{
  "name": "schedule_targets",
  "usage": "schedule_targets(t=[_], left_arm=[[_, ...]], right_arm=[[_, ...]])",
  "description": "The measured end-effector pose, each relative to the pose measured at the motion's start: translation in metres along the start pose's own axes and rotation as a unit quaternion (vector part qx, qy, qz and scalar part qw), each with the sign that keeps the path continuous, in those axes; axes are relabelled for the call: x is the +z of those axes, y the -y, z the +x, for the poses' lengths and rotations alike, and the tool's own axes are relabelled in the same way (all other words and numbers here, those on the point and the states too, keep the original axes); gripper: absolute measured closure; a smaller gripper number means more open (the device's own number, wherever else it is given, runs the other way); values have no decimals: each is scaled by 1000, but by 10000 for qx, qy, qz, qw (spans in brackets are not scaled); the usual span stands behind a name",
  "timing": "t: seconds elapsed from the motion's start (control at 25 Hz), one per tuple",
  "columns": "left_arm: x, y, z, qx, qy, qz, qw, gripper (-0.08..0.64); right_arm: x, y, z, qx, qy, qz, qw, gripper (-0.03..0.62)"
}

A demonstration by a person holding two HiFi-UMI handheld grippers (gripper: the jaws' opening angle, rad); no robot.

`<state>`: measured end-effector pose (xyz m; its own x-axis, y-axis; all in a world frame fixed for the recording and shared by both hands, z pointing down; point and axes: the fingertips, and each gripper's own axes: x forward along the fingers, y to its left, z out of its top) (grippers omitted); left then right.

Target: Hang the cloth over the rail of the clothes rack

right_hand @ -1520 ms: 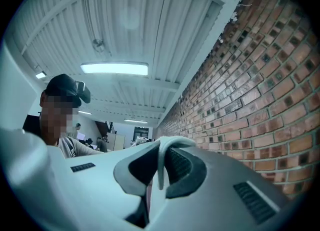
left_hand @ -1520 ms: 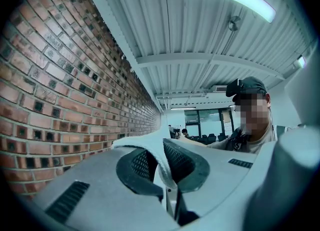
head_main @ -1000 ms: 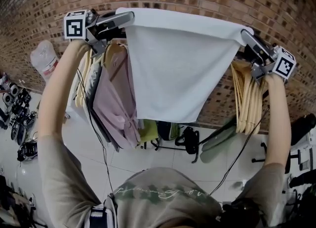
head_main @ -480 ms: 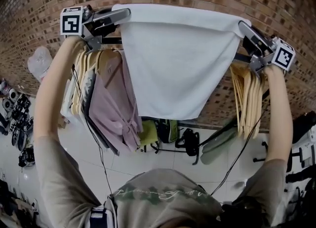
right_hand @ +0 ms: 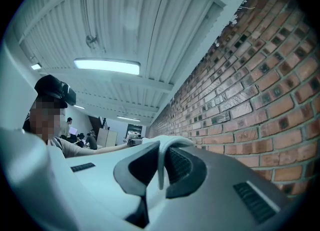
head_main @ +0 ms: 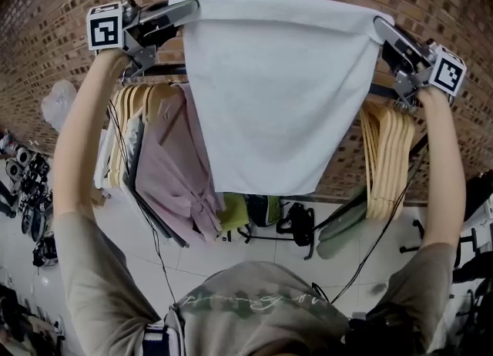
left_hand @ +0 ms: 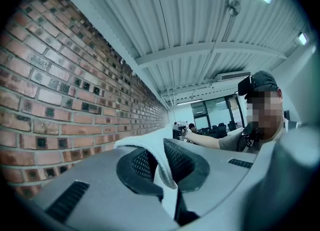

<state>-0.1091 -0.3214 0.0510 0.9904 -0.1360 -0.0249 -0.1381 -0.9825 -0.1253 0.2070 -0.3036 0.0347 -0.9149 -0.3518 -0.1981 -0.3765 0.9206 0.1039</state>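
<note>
Scene: A person stood with both arms raised before a brick wall (head_main: 54,31), a white cloth (head_main: 269,92) stretched between two hand-held tools.
Cloth: It hung flat as a sheet, its top edge pulled taut from corner to corner. It sat in front of the rail (head_main: 166,69), with the top edge above it.
Left hand-held gripper (head_main: 189,9): The jaws were pressed together on the cloth's upper left corner. Its own view showed white fabric pinched between the dark pads.
Right hand-held gripper (head_main: 383,27): The jaws were clamped on the upper right corner, a fold of cloth caught between the pads in its own view.
Rail: It was partly hidden behind the cloth and carried wooden hangers (head_main: 385,162) on the right. More hangers and a pink garment (head_main: 173,169) hung on the left.
Done: The cloth appeared gripped, spread wide and lifted to rail height or above.
Left to do: The cloth did not yet seem to rest on the rail. It likely had to be carried across the bar, lowered to drape on both sides, then let go.
Writing: The marker cubes (head_main: 105,26) bore only black-and-white square patterns, without letters. A faint print crossed the person's shirt (head_main: 254,300) but was too blurred to read. No brand name could be made out.
</note>
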Motion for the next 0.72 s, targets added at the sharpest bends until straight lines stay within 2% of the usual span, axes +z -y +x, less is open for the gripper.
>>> schedule_targets(t=[0.44, 0.6, 0.72], left_arm=[[7, -18, 0, 197, -150, 125, 9996, 541], [14, -27, 0, 440, -84, 333, 9984, 541], [13, -37, 1, 491, -84, 272, 9984, 541]], right_arm=[[3, 25, 13, -97, -32, -15, 9999, 574], [10, 27, 17, -44, 23, -79, 10000, 574], [12, 32, 19, -98, 4, -76, 9999, 574]])
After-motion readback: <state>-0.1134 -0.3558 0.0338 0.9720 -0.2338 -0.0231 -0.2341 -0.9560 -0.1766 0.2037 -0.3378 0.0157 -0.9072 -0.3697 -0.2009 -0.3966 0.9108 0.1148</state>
